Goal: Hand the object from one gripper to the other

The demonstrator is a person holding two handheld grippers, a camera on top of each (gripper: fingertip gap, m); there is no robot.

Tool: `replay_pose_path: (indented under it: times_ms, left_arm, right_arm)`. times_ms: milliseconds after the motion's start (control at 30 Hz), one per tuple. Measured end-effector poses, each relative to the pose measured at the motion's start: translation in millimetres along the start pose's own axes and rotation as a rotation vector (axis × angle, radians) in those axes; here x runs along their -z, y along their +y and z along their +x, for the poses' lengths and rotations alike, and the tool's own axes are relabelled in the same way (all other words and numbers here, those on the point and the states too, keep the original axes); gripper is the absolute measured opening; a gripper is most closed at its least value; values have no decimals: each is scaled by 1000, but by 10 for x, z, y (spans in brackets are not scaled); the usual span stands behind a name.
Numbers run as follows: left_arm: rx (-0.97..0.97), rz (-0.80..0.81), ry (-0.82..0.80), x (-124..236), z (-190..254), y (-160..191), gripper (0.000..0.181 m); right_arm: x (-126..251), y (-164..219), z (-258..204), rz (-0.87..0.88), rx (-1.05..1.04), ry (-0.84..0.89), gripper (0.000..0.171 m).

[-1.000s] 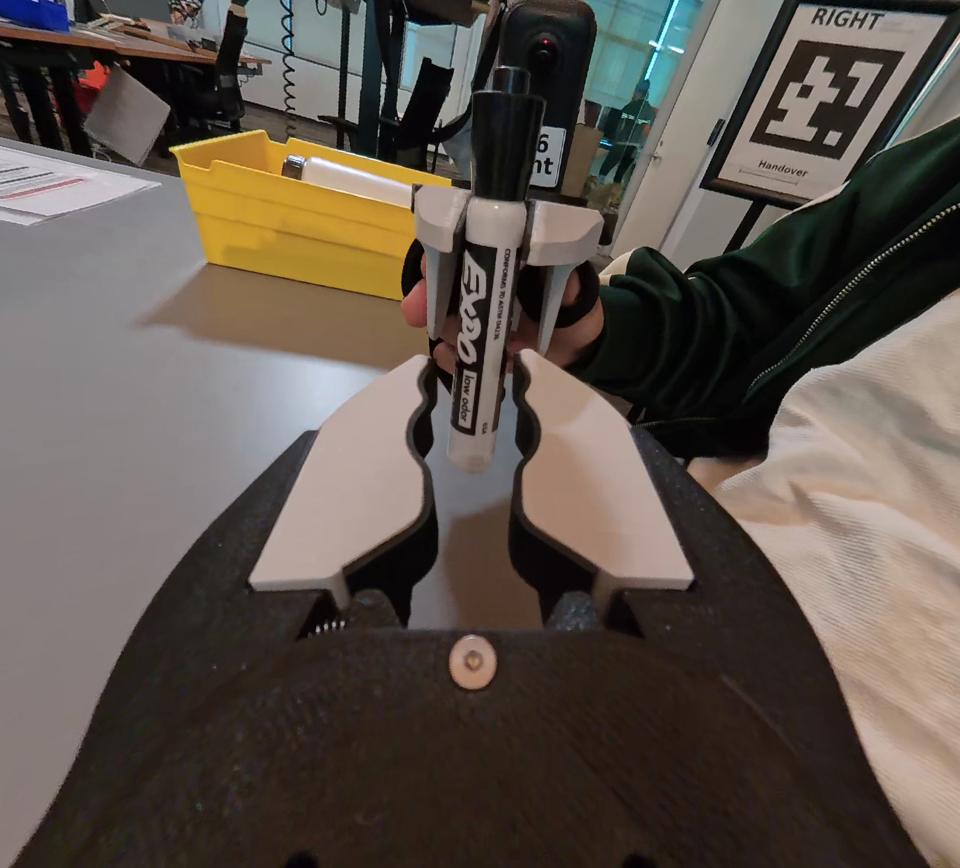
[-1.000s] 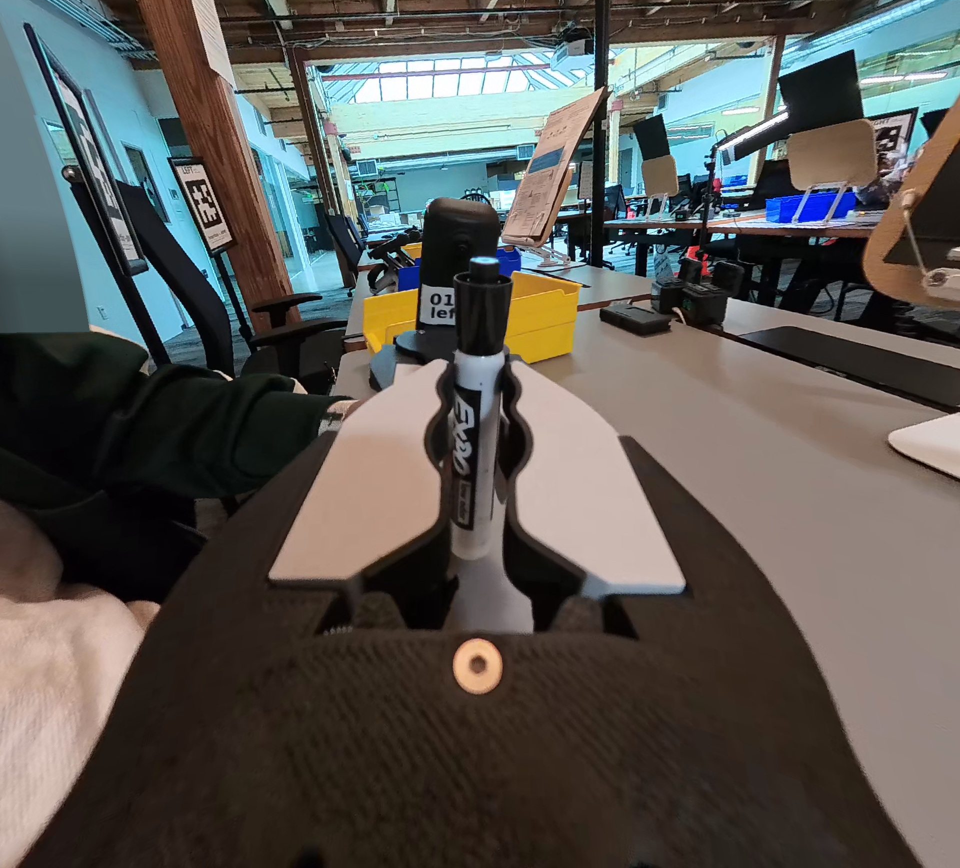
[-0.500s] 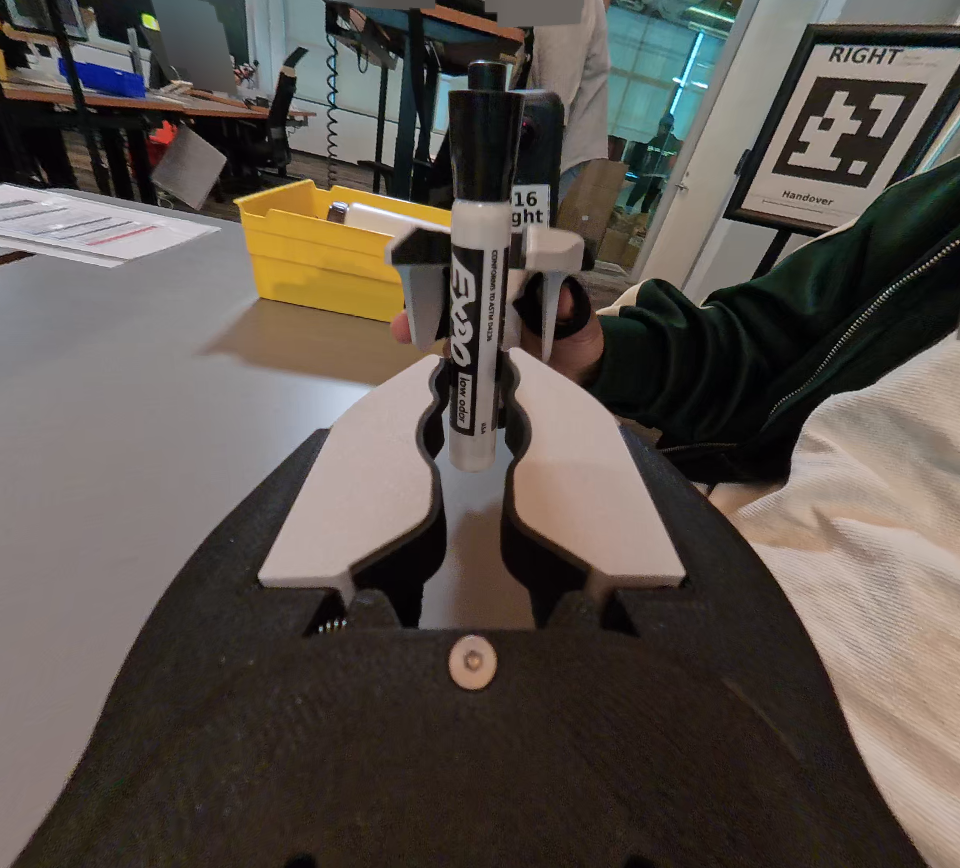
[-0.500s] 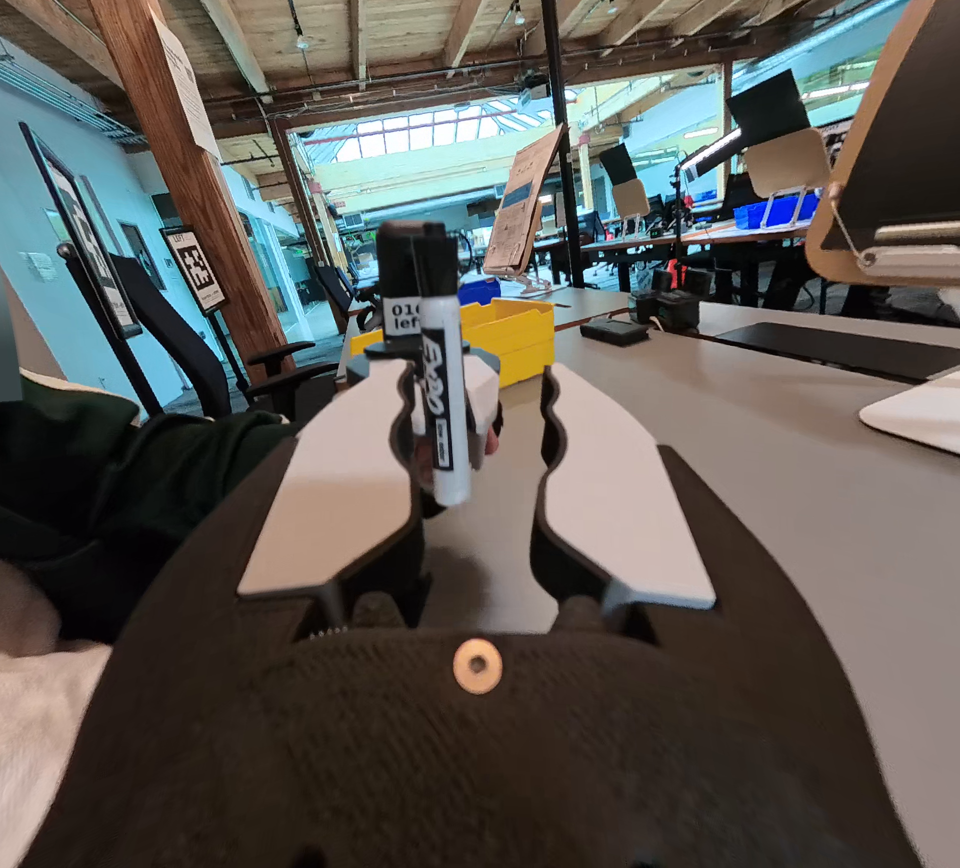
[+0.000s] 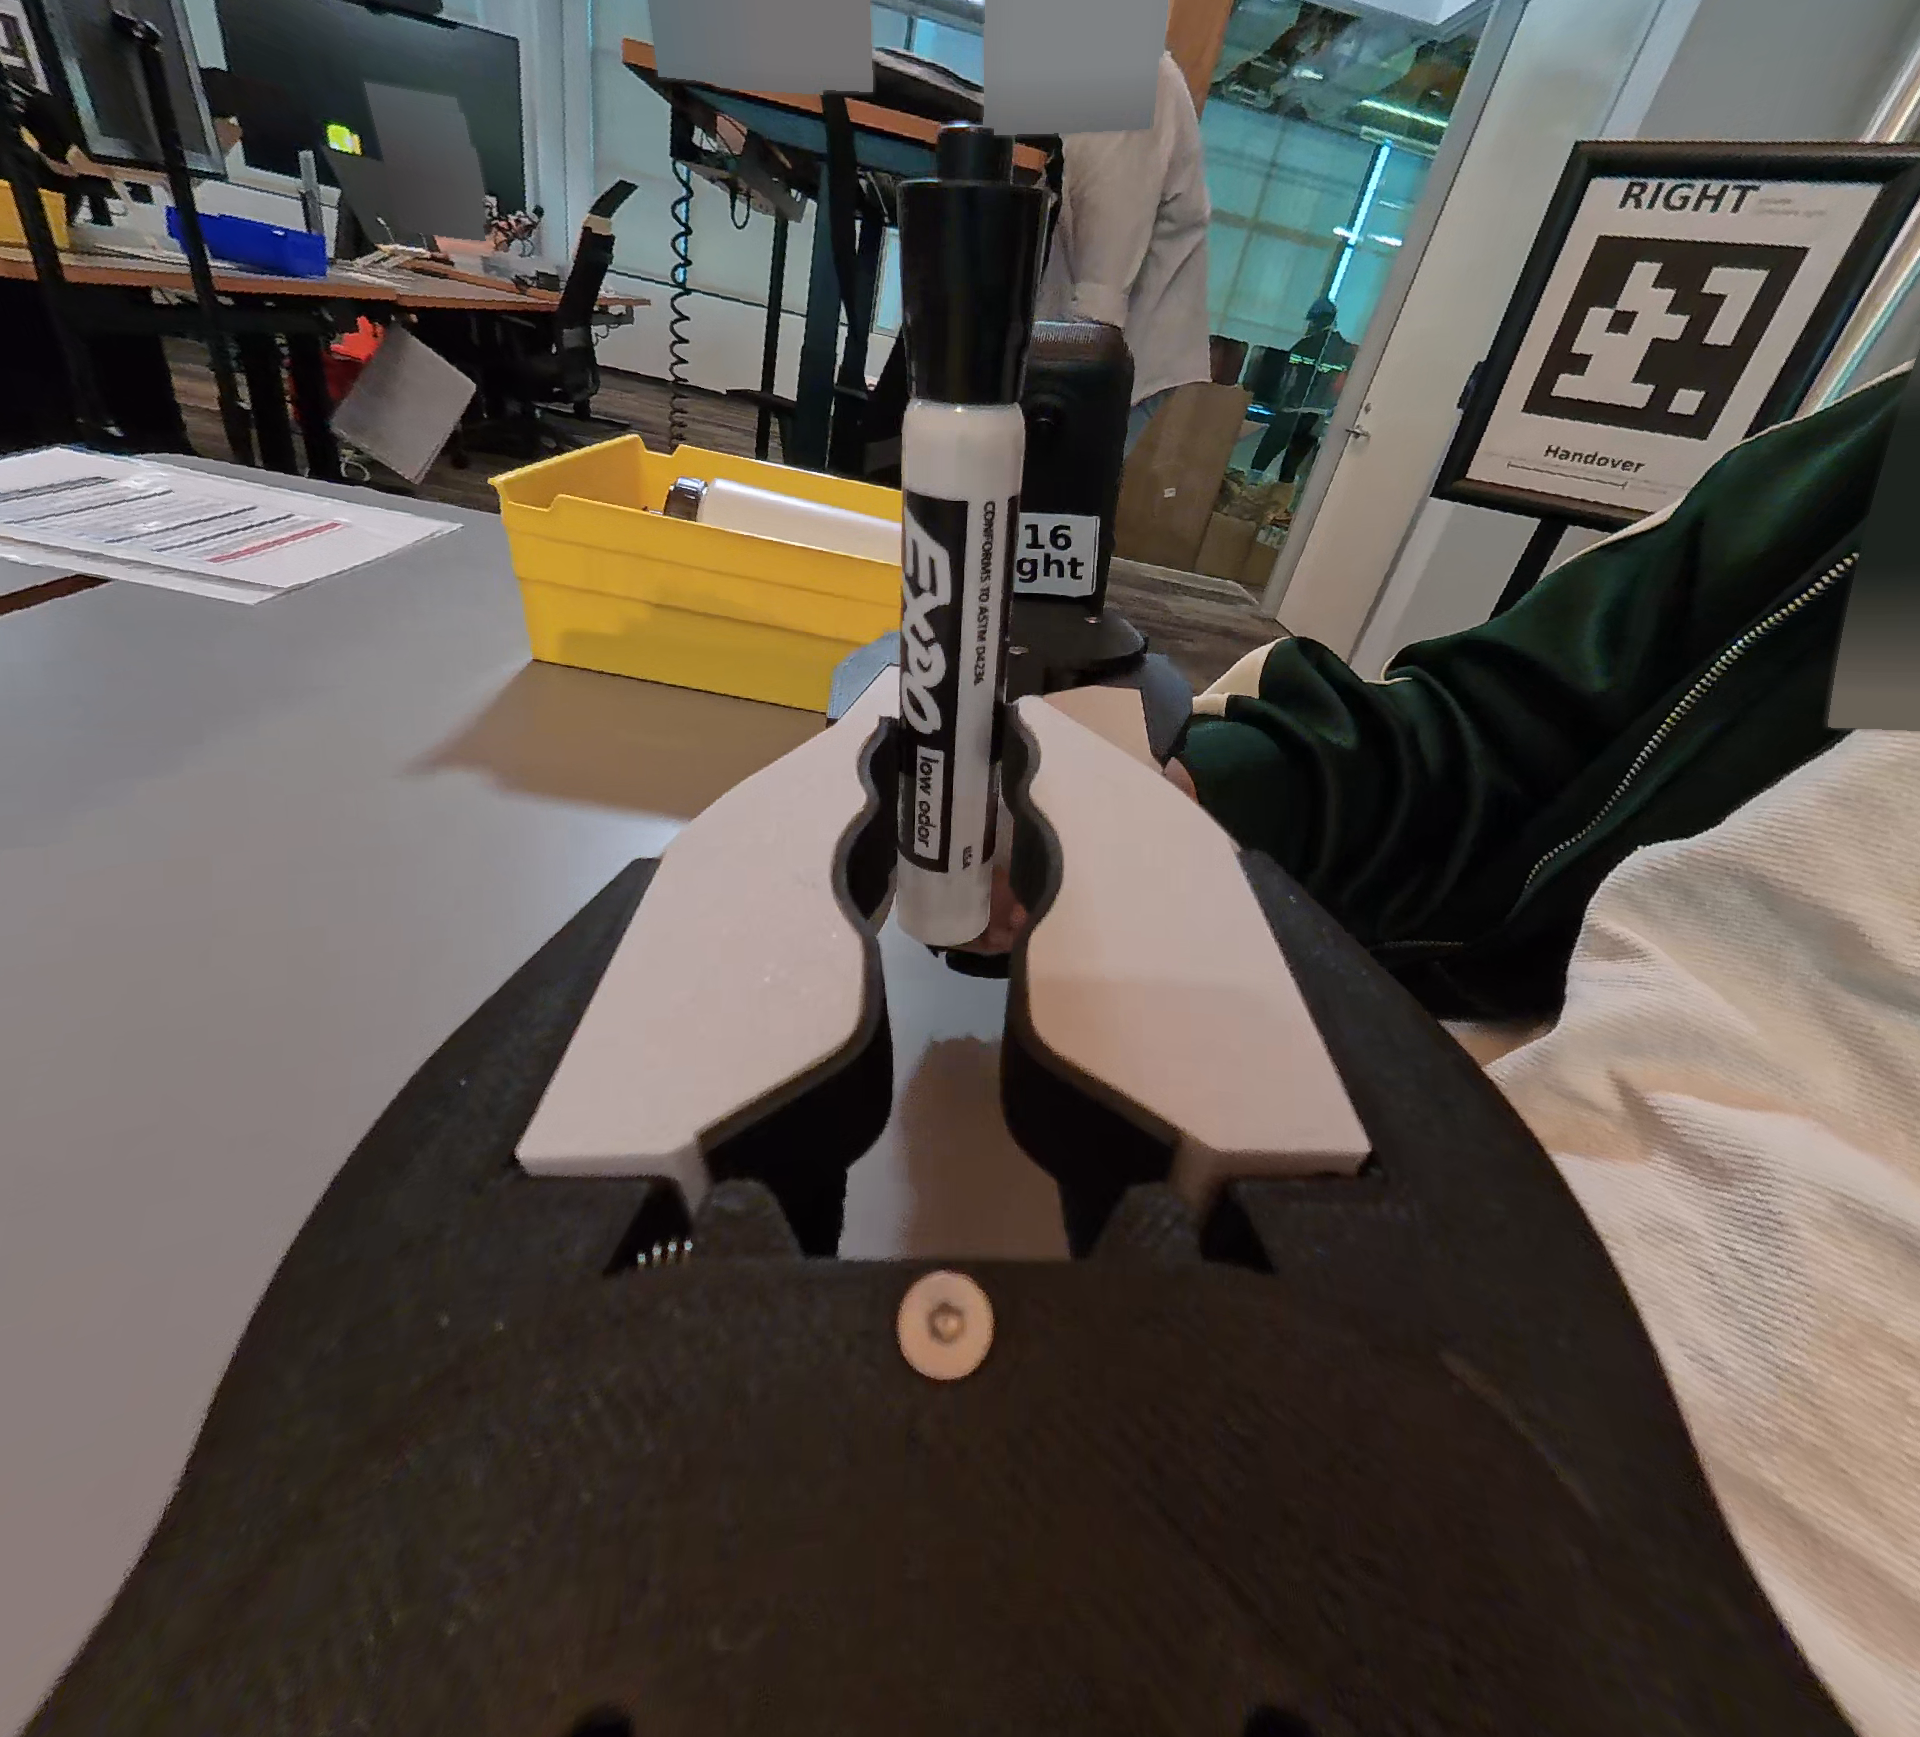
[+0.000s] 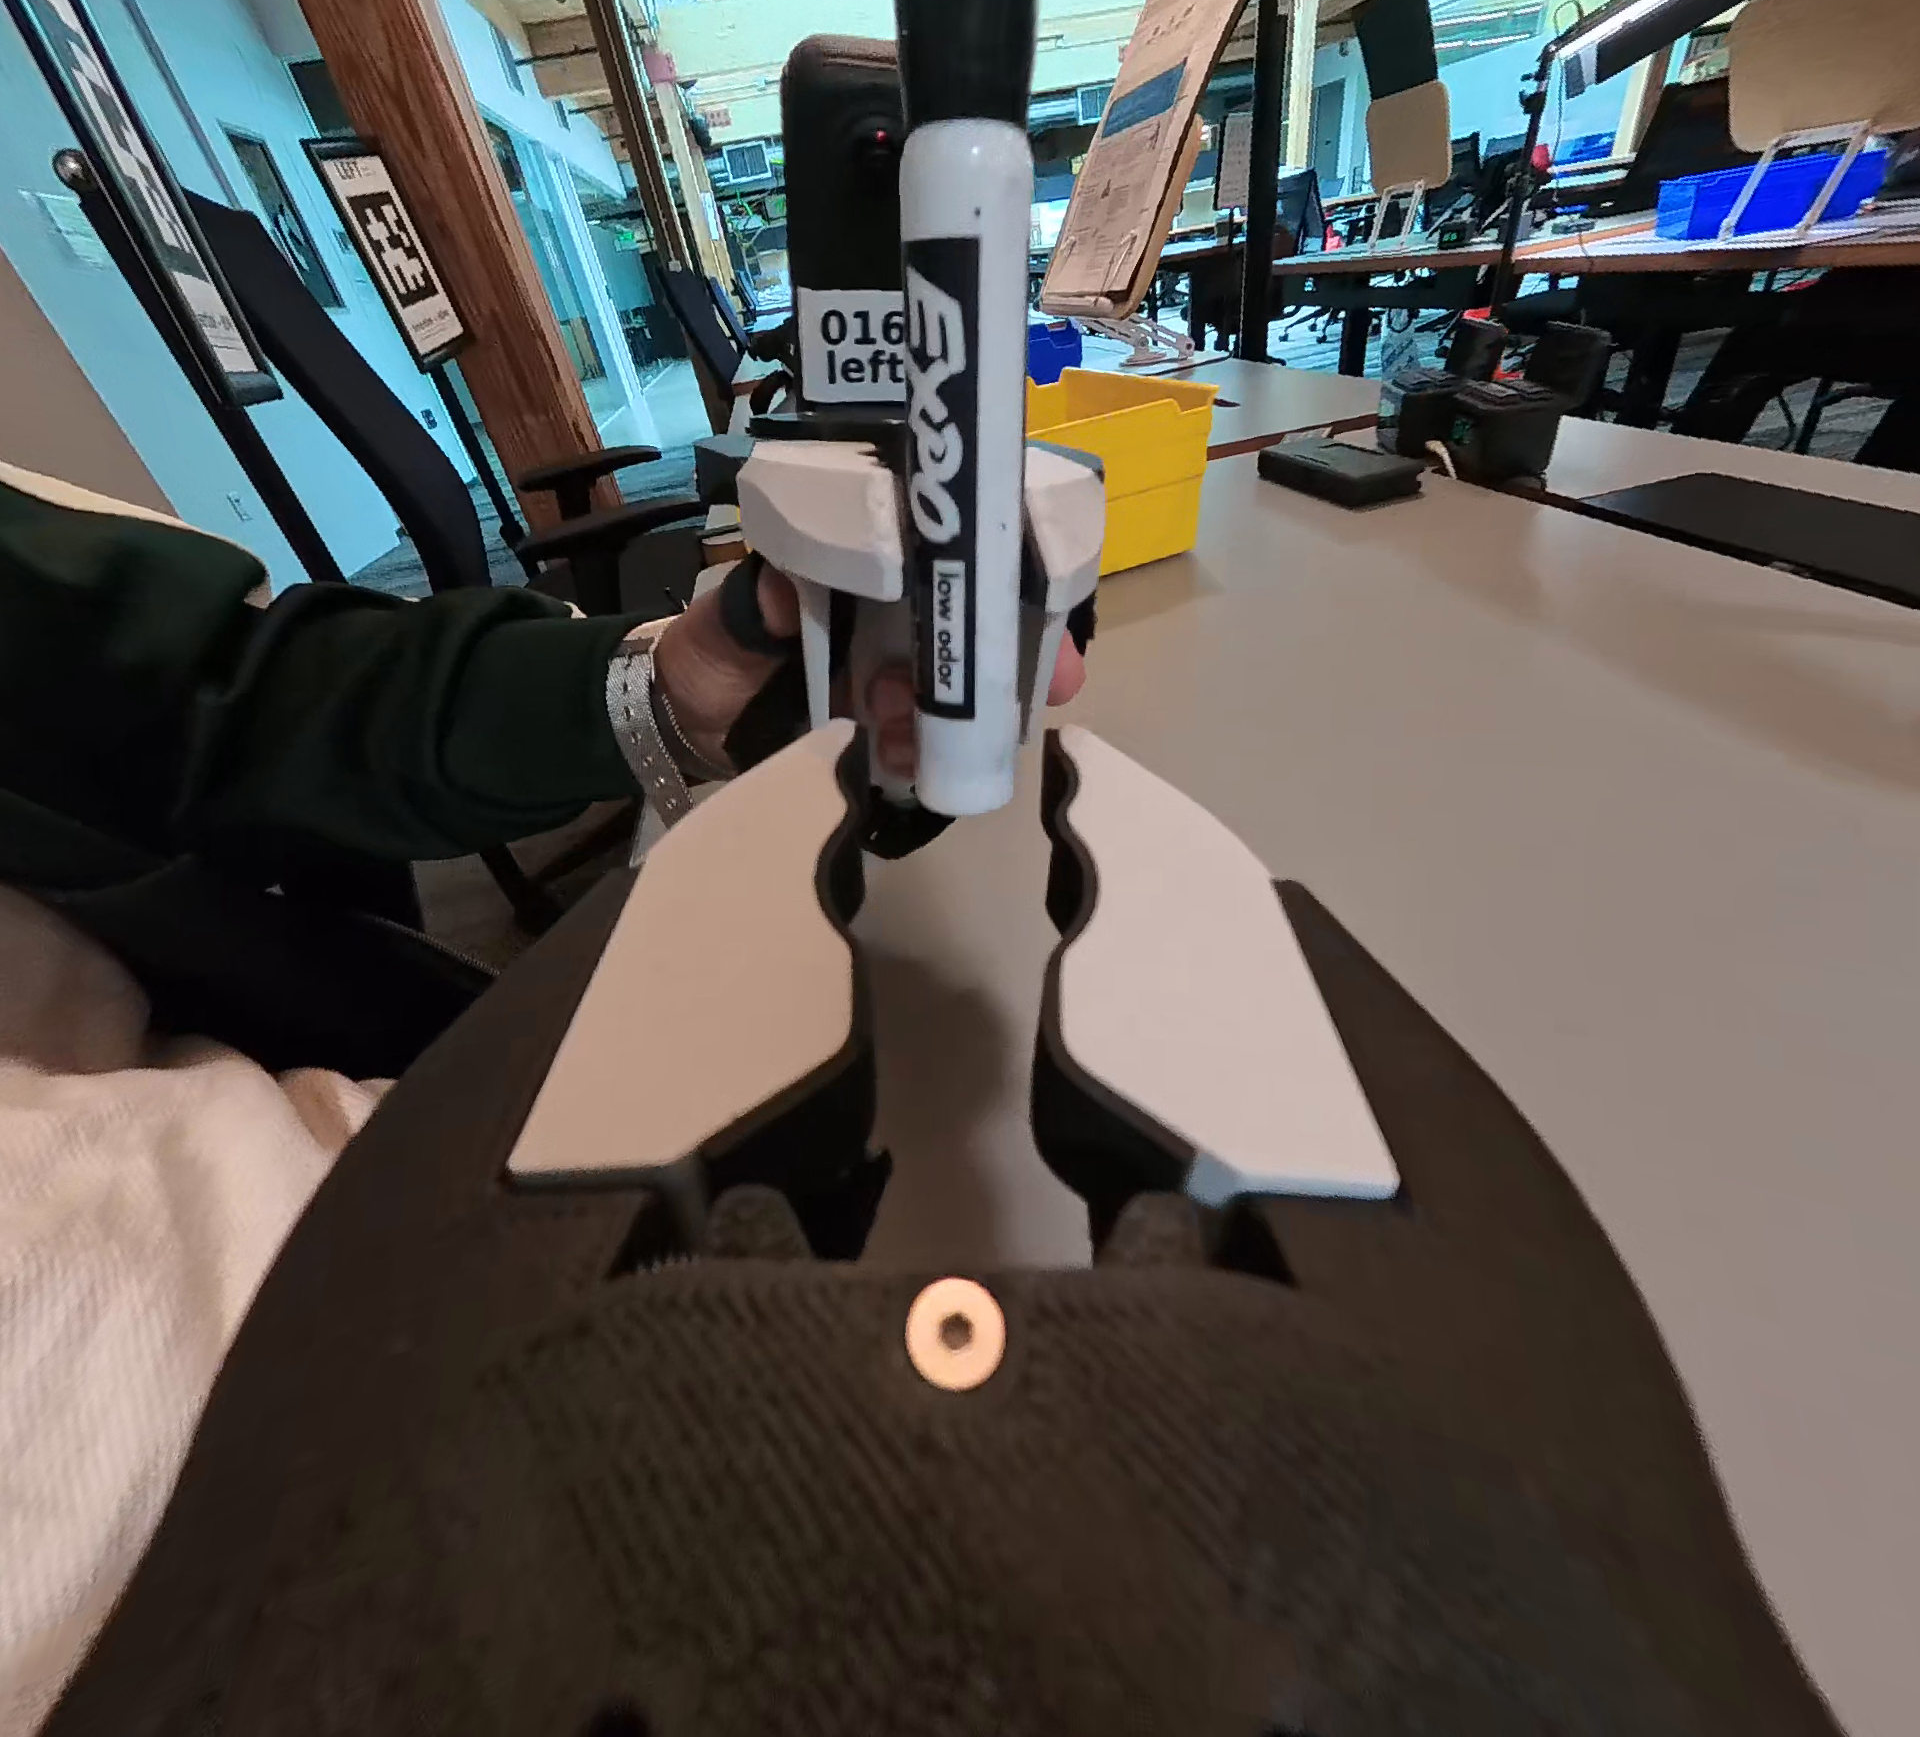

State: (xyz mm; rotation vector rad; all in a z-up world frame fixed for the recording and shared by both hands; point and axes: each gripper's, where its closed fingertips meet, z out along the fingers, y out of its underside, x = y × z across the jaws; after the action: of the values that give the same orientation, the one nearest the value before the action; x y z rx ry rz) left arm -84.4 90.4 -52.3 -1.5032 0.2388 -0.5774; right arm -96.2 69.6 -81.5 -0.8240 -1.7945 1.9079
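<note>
Two grippers, one marker, and the swap looks basically done. The black-capped white plastic dry-erase marker (image 5: 958, 544) stands upright, cap up, pinched low on its barrel between the scalloped tips of the left gripper (image 5: 948, 788). That one is closed on the marker, and the wavy notches in its white fingers (image 5: 748, 949) cup the round barrel nicely.

From the other camera, the right gripper (image 6: 951, 788) has its jaws parted with nothing between them. The marker (image 6: 961, 357) sits just beyond its tips, carried by the left gripper (image 6: 920, 534) facing it. So I'd say we're at the tail end of the handover: the receiver has it and the giver has let go.

My guess for the next move: the right gripper just needs to back straight off without clipping the marker's bottom end, and the left has to keep a steady squeeze. That barrel is smooth, glossy plastic, so it could slide or tilt if the grip eases.

Material-wise, both grippers are matte black textured bodies with flat white finger plates and a silver bolt in the middle. Below is a plain grey matte tabletop (image 5: 260, 804), and farther back sits a yellow plastic bin (image 5: 665, 607) holding a white cylindrical bottle with a metal cap (image 5: 769, 508). The person's dark green zip-up sleeve (image 5: 1507, 752) comes in from the right.
</note>
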Motion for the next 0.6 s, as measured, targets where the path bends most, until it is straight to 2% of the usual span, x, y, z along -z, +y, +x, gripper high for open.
replay_pose_path:
  times_ms: [133,267,367,467,600]
  left_arm:
    - [-11,-17,9,-31,31,21,20]
    - [17,9,21,-43,47,-20,20]
    - [32,43,-1,-43,13,-68,47]
    - [39,105,-6,-10,3,-150,66]
    - [90,158,-2,64,-45,-210,68]
  right_arm:
    - [7,-27,-10,14,0,0,20]
    - [23,-62,-13,20,25,8,19]
    - [36,-110,-23,44,27,6,19]
    - [58,-162,-30,71,24,2,19]
    - [86,-229,-35,105,22,1,19]
